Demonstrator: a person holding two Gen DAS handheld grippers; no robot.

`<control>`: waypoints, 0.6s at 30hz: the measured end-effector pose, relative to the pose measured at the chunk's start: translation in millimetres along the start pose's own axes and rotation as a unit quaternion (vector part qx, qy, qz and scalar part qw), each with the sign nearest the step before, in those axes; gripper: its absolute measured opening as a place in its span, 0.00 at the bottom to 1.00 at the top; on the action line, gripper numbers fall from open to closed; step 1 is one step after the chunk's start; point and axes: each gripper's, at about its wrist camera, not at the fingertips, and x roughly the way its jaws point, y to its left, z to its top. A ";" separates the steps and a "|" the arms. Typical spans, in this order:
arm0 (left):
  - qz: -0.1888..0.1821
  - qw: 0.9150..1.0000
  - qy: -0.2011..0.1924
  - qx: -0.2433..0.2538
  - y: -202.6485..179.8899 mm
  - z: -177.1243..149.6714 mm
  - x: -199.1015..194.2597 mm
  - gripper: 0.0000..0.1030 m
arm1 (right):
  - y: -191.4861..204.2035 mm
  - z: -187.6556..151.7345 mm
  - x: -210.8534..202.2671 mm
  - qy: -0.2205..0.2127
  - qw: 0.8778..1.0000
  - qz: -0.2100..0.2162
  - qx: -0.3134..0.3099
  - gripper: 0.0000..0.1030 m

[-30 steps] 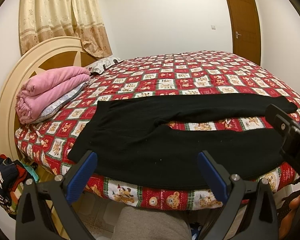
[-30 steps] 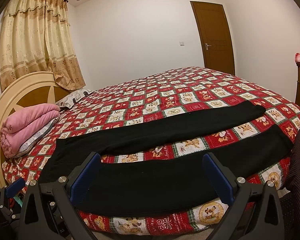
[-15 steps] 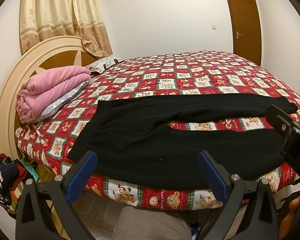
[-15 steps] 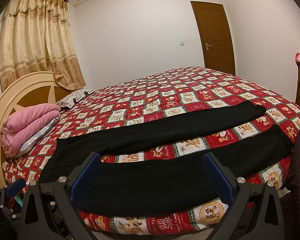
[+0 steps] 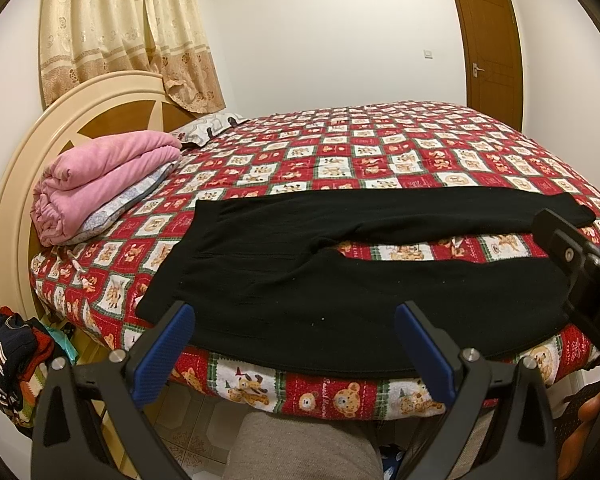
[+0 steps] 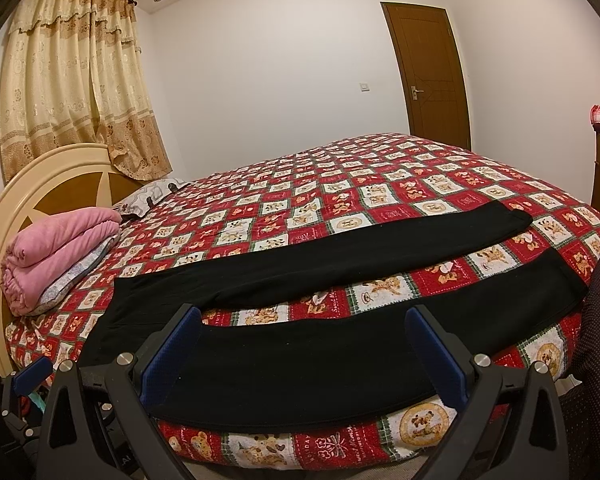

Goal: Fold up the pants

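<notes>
Nearest, the left gripper [image 5: 294, 346] and right gripper [image 6: 300, 350] both hang with jaws spread wide and empty at the bed's [image 5: 380, 152] near edge, just short of the black pants [image 5: 300, 272] lying flat, legs parted, with folded pink bedding [image 5: 100, 184] beyond by the headboard [image 5: 16, 184].

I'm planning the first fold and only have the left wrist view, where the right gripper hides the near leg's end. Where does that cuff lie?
Observer: The right wrist view shows the near cuff lying flat on the bed, apart from the far cuff.
Operator: Is the right gripper holding anything?
Observer: No. The right gripper is open, with nothing between its fingers.
</notes>
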 end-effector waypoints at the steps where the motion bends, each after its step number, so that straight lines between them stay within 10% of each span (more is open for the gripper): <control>1: 0.000 1.000 0.000 0.000 0.1 0.0 0.0 1.00 | 0.0 -0.2 0.0 0.000 1.000 0.000 0.000 0.99; 18: -0.002 1.000 0.007 -0.002 2.5 -8.4 2.5 1.00 | 4.5 -5.0 2.0 0.006 1.000 -0.002 0.004 0.99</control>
